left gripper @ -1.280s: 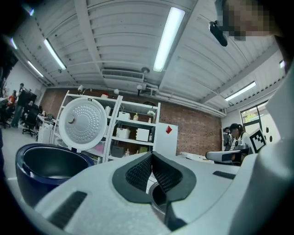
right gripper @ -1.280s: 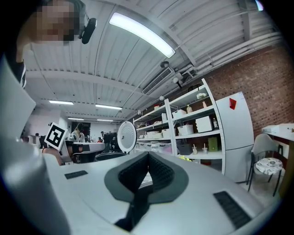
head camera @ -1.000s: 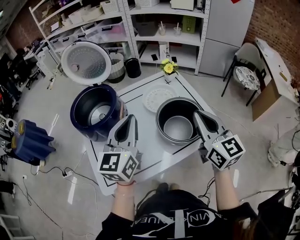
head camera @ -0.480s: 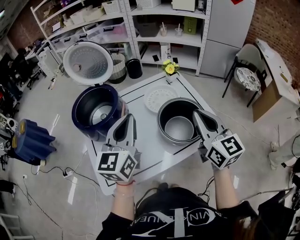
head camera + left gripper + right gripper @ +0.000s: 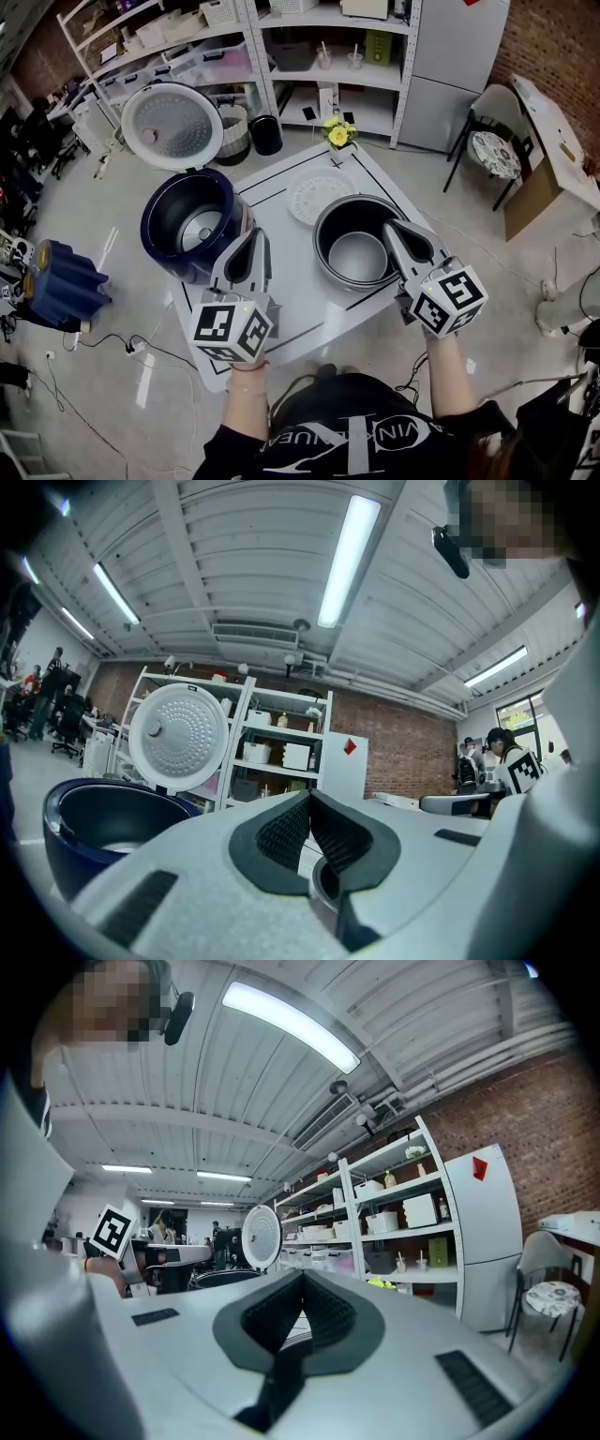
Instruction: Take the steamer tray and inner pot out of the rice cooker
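Jaws of the left gripper (image 5: 261, 234) and right gripper (image 5: 390, 226) are pressed together, empty. Nothing has shifted in the last second. The inner pot (image 5: 356, 253) and steamer tray (image 5: 314, 195) sit on the table (image 5: 281, 314) beside the open, emptied rice cooker (image 5: 187, 225). Removal is judged complete.

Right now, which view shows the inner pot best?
Head view: it looks down into the inner pot, almost whole, only the right gripper covering some rim. The left gripper view shows just a rim sliver below its jaws; the right gripper view shows nothing clear.
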`<act>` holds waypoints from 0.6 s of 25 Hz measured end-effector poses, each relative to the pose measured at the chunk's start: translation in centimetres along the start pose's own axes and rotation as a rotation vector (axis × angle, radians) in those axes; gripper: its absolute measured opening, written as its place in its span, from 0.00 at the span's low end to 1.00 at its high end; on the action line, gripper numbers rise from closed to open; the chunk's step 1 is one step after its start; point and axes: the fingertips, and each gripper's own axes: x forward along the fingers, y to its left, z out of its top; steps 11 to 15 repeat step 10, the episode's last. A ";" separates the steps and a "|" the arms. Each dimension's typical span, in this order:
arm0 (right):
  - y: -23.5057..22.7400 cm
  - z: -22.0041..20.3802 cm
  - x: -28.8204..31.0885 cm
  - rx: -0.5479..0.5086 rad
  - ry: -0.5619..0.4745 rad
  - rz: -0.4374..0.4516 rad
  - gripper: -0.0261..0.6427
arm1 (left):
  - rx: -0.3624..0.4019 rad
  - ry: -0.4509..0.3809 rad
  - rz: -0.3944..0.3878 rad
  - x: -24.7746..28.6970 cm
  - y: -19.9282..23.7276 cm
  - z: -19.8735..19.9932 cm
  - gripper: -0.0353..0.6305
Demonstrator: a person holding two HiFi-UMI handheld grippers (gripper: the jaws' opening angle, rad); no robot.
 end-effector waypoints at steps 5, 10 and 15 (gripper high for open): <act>0.0 -0.7 0.6 0.001 0.010 -0.001 0.04 | -0.011 0.009 0.004 0.2 0.7 -0.7 0.07; -0.3 -0.8 1.3 0.006 0.016 -0.003 0.04 | -0.018 0.019 0.005 0.8 1.3 -1.0 0.07; -0.3 -0.8 1.3 0.006 0.016 -0.003 0.04 | -0.018 0.019 0.005 0.8 1.3 -1.0 0.07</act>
